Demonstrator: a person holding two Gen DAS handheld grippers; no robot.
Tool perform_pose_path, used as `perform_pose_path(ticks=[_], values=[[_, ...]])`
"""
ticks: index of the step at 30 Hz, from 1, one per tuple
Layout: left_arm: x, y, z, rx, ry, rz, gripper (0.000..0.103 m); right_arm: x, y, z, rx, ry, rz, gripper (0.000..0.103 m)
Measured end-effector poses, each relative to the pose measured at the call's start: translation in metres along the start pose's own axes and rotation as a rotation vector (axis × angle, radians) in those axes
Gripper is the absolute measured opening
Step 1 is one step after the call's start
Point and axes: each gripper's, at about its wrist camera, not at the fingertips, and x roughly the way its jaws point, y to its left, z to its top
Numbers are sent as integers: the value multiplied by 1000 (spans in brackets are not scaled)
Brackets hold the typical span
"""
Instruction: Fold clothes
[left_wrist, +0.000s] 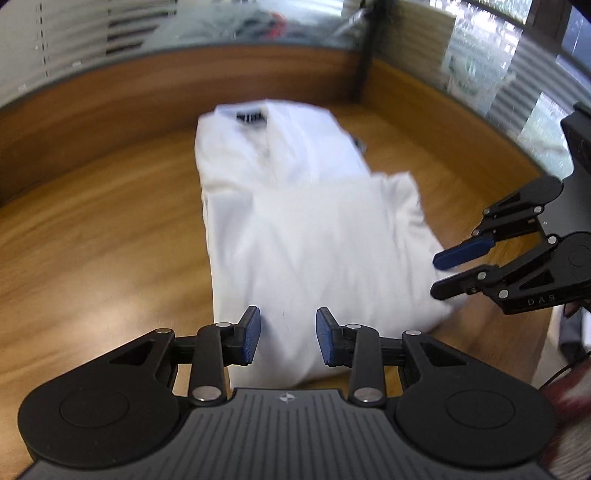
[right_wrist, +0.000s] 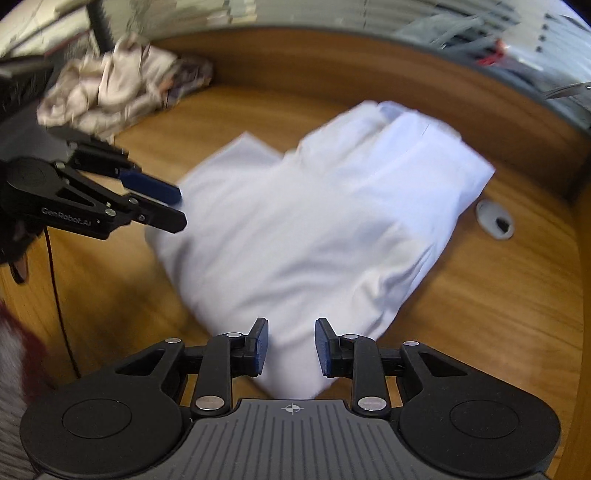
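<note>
We see folded white shirt (left_wrist: 295, 229) on wooden table (left_wrist: 110, 240); our left gripper (left_wrist: 288, 334) and right gripper (right_wrist: 290, 345) released, jaws apart, grasping nothing.

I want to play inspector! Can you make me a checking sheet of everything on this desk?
Surface: wooden desk with raised wooden back edge; a round cable hole near the shirt.
Job's things: white shirt, partly folded into a long strip, collar at the far end.
Clutter: crumpled pale clothes pile in the far corner.
Grippers: left tongs open over the shirt's near edge, pads not pressing cloth; right tongs open over the shirt's near corner, nothing gripped.
Cables: thin dark red cord hanging at the desk's near side.
Surroundings: frosted glass partition behind the desk; blurred, so little else can be told.
</note>
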Motion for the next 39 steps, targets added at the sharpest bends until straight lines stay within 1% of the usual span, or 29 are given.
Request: perform_pose_path(ticks=[2, 4, 6, 8, 12, 14, 16, 18, 20, 22, 23, 24, 26, 27, 30, 33, 35, 36, 39], values=[[15, 7, -6, -30, 34, 23, 39, 13, 0, -11, 5, 17, -12, 29], [22, 16, -6, -76, 42, 34, 39, 20, -3, -17, 24, 20, -8, 29], [15, 18, 2, -104, 24, 45, 39, 18, -3, -13, 23, 30, -7, 29], [6, 18, 11, -119, -7, 51, 38, 6, -3, -6, 18, 9, -7, 28], [-7, 11, 36, -99, -74, 6, 38, -19, -10, 15, 33, -82, -27, 29], [-3, 1, 48, -73, -88, -7, 38, -22, -13, 28, 18, -127, -57, 29], [10, -6, 59, -45, -90, -12, 40, -20, -16, 40, 9, -157, -82, 29], [22, -14, 70, -17, -92, -16, 40, -12, -22, 50, 11, -167, -101, 29], [36, -21, 80, 10, -90, -17, 40, 1, -29, 55, 24, -154, -116, 29], [56, -18, 84, 13, -53, 16, 40, 16, -38, 54, 40, -120, -118, 29], [65, -15, 86, 2, -34, 34, 40, 24, -41, 50, 45, -103, -115, 28], [71, -9, 86, -27, -27, 43, 43, 32, -45, 47, 51, -86, -113, 28], [77, 4, 84, -92, -24, 49, 44, 46, -51, 37, 66, -58, -112, 27], [78, 11, 83, -117, -21, 54, 44, 50, -54, 33, 79, -57, -105, 27], [71, 32, 84, -205, -37, 55, 42, 45, -63, 33, 132, -55, -75, 27], [63, 50, 88, -278, -54, 18, 42, 29, -71, 43, 186, -79, -51, 27], [67, 53, 92, -271, -36, 22, 42, 22, -76, 52, 215, -105, -32, 27], [70, 54, 94, -264, -28, 30, 39, 21, -78, 59, 220, -112, -22, 27], [76, 55, 96, -268, -9, 42, 38, 23, -79, 82, 210, -139, 18, 27]])
